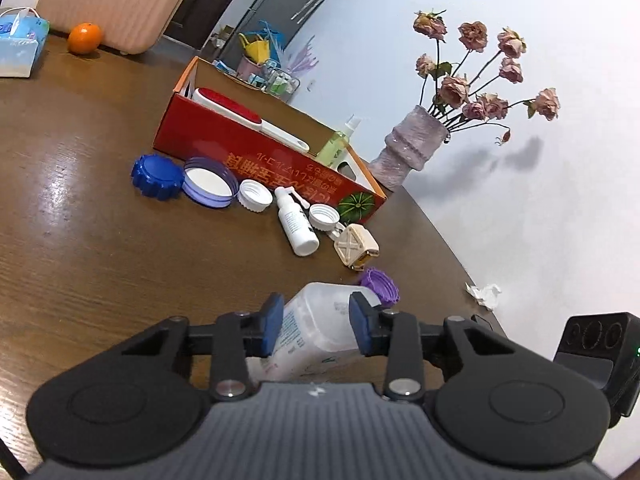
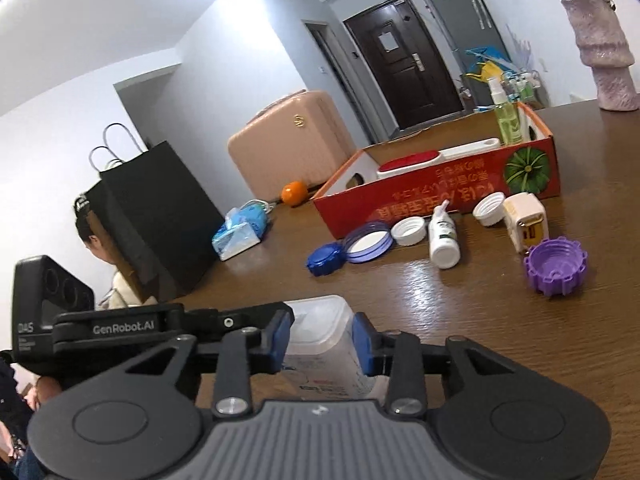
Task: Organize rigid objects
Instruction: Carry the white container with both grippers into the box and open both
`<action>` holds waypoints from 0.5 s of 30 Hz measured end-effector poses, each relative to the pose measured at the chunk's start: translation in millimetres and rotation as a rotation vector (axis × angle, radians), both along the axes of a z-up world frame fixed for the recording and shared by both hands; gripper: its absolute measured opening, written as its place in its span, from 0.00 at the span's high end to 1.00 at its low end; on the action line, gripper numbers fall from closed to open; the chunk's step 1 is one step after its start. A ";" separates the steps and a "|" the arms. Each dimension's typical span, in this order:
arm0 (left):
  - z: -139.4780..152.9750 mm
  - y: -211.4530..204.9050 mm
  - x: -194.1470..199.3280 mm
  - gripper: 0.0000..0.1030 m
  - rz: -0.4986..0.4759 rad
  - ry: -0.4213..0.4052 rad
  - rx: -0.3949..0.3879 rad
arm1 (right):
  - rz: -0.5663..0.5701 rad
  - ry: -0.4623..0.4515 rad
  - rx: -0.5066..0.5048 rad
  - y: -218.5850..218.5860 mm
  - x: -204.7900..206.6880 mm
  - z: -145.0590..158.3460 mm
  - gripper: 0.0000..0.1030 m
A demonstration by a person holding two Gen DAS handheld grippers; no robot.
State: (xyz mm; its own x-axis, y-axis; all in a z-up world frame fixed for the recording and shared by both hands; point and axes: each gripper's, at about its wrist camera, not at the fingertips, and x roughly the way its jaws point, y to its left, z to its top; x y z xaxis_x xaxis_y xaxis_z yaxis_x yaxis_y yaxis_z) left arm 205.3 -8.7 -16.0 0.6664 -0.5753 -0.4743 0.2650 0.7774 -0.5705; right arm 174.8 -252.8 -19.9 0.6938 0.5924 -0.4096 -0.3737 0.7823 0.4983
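Observation:
A clear plastic bottle (image 1: pixel 320 320) lies between both grippers, low over the brown table (image 1: pixel 100 240). My left gripper (image 1: pixel 316 326) is shut on its body. My right gripper (image 2: pixel 322 340) is shut on the same bottle (image 2: pixel 320 336) from the other end. Beyond stand a red cardboard box (image 1: pixel 256 148) holding a red lint brush (image 1: pixel 240 114) and a green spray bottle (image 1: pixel 340 142). In front of the box lie a blue lid (image 1: pixel 156 176), a lilac-rimmed lid (image 1: pixel 210 182), two white caps (image 1: pixel 255 196), a white spray bottle (image 1: pixel 296 224), a beige plug (image 1: pixel 356 246) and a purple cap (image 1: pixel 380 284).
A vase of dried roses (image 1: pixel 416 148) stands at the table's far edge by the wall. An orange (image 1: pixel 84 38), a tissue pack (image 1: pixel 20 46) and a pink suitcase (image 1: pixel 116 0) are at the far left. A black paper bag (image 2: pixel 156 216) stands beside the table.

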 end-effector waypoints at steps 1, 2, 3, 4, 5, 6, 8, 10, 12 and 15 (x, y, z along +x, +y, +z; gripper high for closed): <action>3.8 -3.2 3.5 0.65 -0.008 -0.011 0.002 | -0.018 -0.010 0.001 -1.2 1.5 3.5 0.73; 7.8 -5.7 7.4 0.65 -0.017 -0.026 0.001 | -0.037 -0.028 0.002 -2.7 4.2 8.4 0.74; 12.6 -8.5 11.6 0.65 -0.024 -0.041 0.001 | -0.052 -0.043 0.005 -4.9 8.4 13.8 0.74; 18.5 -10.8 17.9 0.65 -0.025 -0.060 0.004 | -0.063 -0.055 0.007 -7.3 14.6 19.9 0.75; 24.9 -12.6 25.6 0.65 -0.022 -0.082 0.002 | -0.071 -0.065 0.013 -9.6 21.6 25.5 0.77; 31.1 -14.8 33.3 0.65 -0.017 -0.099 0.000 | -0.078 -0.075 0.017 -11.8 29.8 32.1 0.77; 47.6 -20.0 56.0 0.65 -0.015 -0.140 0.008 | -0.091 -0.102 0.006 -13.4 46.9 43.8 0.78; 62.1 -24.8 82.3 0.65 -0.010 -0.176 0.019 | -0.107 -0.127 0.001 -14.4 69.4 57.1 0.78; 73.2 -27.5 116.4 0.65 -0.008 -0.161 0.012 | -0.118 -0.124 0.017 -17.6 100.6 68.9 0.78; 84.2 -32.2 168.6 0.65 0.001 -0.159 0.021 | -0.136 -0.113 0.018 -20.7 151.8 78.2 0.78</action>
